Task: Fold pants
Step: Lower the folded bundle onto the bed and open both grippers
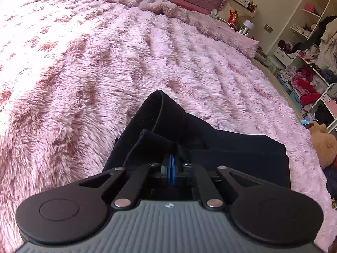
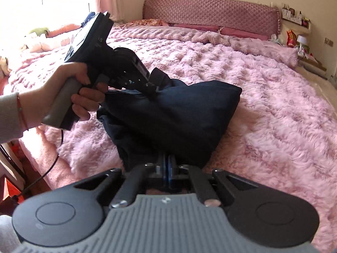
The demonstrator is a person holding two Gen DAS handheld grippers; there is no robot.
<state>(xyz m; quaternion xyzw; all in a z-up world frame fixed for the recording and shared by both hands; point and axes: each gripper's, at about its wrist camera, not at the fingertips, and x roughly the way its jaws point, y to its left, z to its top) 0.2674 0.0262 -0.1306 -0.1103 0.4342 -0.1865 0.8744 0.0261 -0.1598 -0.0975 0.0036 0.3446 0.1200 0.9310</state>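
Note:
Dark navy pants (image 2: 179, 113) are bunched and lifted off a fluffy pink blanket (image 2: 263, 105) that covers the bed. My left gripper (image 1: 171, 161) is shut on a folded edge of the pants (image 1: 231, 147), with a band of fabric looping up past its tips. In the right wrist view a person's hand (image 2: 63, 88) holds that left gripper (image 2: 152, 87), clamped on the upper edge of the pants. My right gripper (image 2: 168, 160) is shut on the lower near edge of the pants, its blue pads pressed together. The fabric hangs slack between the two grips.
A quilted pink headboard (image 2: 210, 10) and pillows lie at the far end. A cluttered nightstand (image 2: 294, 38) stands beside the bed. Open shelves with piled clothes (image 1: 305, 63) and a brown plush toy (image 1: 324, 145) sit past the bed's right edge. A cable (image 2: 48, 168) trails from the left gripper's handle.

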